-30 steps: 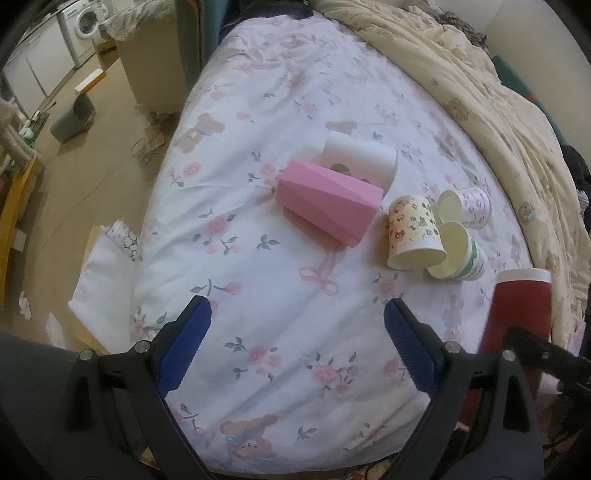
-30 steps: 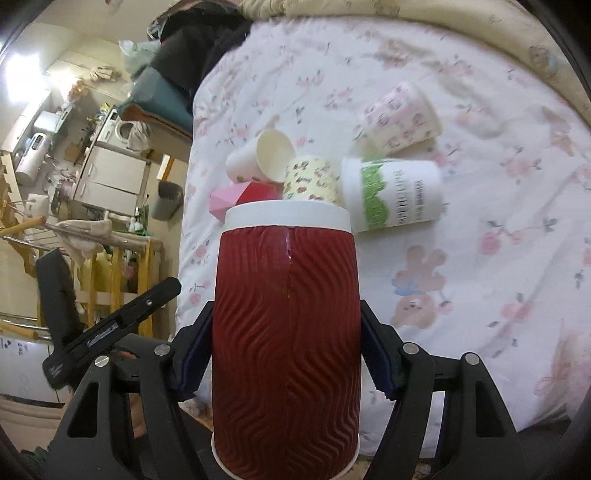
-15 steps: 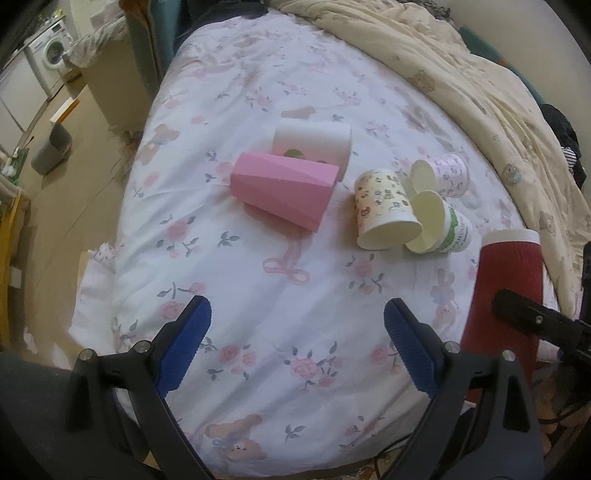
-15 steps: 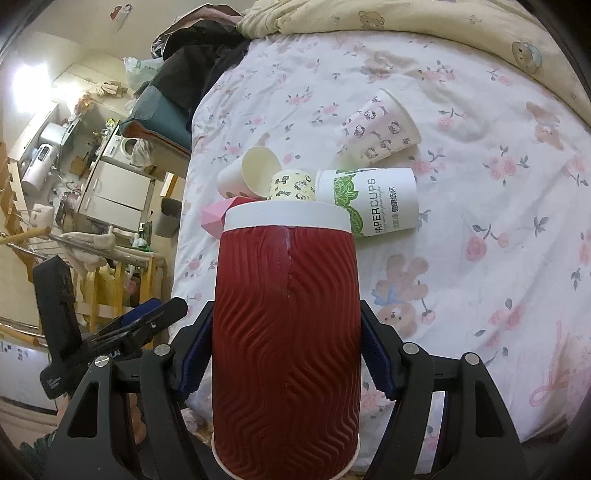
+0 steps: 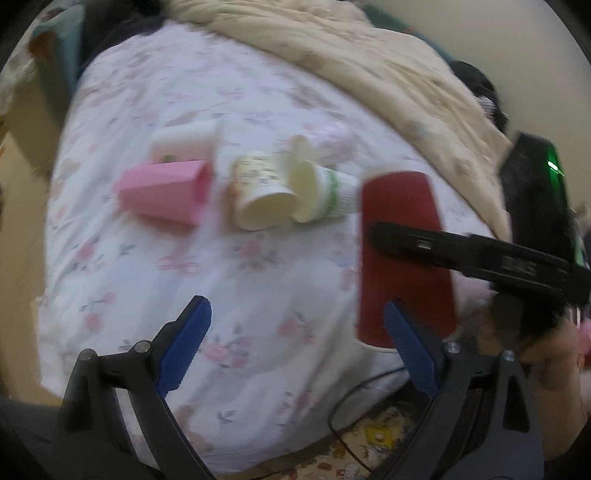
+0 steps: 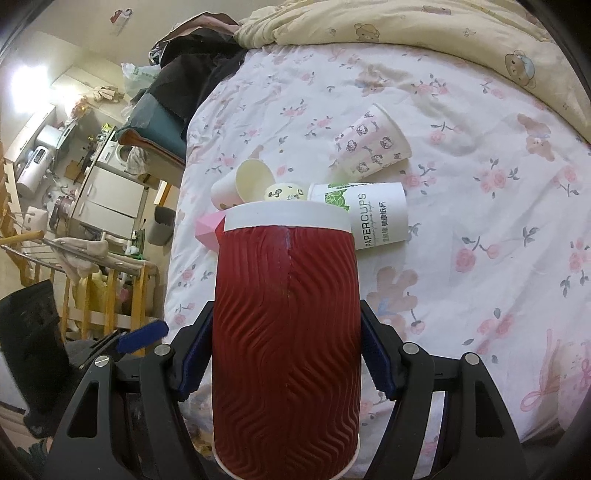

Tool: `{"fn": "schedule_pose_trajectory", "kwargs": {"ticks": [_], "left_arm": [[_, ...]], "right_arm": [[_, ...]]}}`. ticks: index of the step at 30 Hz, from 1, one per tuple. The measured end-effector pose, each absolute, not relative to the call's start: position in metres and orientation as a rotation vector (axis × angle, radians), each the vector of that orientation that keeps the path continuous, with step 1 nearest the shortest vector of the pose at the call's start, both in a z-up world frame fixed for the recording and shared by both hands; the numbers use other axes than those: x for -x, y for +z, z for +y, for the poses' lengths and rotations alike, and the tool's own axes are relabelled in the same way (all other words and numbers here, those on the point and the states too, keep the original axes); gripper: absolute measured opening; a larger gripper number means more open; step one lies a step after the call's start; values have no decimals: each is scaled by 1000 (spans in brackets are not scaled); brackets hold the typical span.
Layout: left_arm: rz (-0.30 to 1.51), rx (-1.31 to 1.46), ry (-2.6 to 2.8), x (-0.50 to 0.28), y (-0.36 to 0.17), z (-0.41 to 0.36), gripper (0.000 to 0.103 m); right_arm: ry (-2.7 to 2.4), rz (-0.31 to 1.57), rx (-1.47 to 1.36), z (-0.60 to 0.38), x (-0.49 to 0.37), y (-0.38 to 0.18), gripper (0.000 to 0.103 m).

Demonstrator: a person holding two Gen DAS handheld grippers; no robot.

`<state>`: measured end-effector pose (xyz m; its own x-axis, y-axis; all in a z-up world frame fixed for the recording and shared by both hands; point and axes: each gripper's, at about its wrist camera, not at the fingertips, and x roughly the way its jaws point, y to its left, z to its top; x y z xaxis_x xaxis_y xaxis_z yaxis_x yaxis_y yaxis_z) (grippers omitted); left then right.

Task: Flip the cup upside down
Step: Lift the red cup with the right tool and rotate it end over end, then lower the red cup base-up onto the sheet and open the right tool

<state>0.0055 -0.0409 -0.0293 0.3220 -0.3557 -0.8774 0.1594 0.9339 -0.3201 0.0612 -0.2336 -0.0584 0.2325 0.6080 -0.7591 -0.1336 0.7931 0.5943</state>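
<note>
A red ribbed paper cup (image 6: 288, 325) fills the middle of the right wrist view. My right gripper (image 6: 286, 347) is shut on its sides, its white base end pointing away from the camera. It hangs above the near edge of the floral bed sheet (image 6: 480, 229). The same cup (image 5: 402, 258) shows at the right of the blurred left wrist view, with a black finger of the right gripper (image 5: 461, 247) across it. My left gripper (image 5: 295, 339) is open and empty over the sheet (image 5: 229, 280), just left of the cup.
Several paper cups lie on their sides mid-bed: a pink faceted one (image 5: 166, 192), a white one (image 5: 184, 142), a cartoon-print one (image 5: 258, 195), a green-lettered one (image 6: 362, 218) and a pink-print one (image 6: 369, 144). A beige quilt (image 6: 406, 26) is bunched at the far side. Floor and furniture lie left.
My left gripper has swung right and closer to the red cup, which now sits larger and beside its right finger. The right gripper still holds the cup, slightly raised.
</note>
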Motion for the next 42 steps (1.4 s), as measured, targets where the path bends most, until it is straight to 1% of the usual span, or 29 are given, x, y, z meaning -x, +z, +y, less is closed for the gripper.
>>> {"fn": "schedule_pose_trajectory", "kwargs": {"ticks": [5,9,15,25,28,32,35,39,40,42], "left_arm": [[1221,232,-486,1,-26,-57,93],[1246,176,-478,2,-33,-68,93],[1322,181,-409,-2,-52,-59,93],[1346,166,-349,-7,-61,-54,93],[1320,145,-288,-5,-54,-42,93],[1263,147,-104,0,-43,-3,93],[1252,146,-11,3,-42,20,93],[1261,161,80,4,-46,38,93],[1266,170,92,4,-47,41,94],[1273,186,115,3,-49,47,100]], "right_arm": [[549,1248,-424,-225,-60,-60,74],[573,1236,-398,-219,-58,-56,74],[605,1192,-345,-212,-52,-44,73],[614,1149,-311,-210,-49,-34,73],[589,1132,-306,-215,-50,-33,73],[542,1148,-254,-213,-56,-39,73],[549,1161,-174,-196,-61,-44,73],[531,1128,-32,-166,-65,-51,73],[529,1126,-14,-161,-66,-54,73],[532,1114,30,-148,-69,-60,73]]}}
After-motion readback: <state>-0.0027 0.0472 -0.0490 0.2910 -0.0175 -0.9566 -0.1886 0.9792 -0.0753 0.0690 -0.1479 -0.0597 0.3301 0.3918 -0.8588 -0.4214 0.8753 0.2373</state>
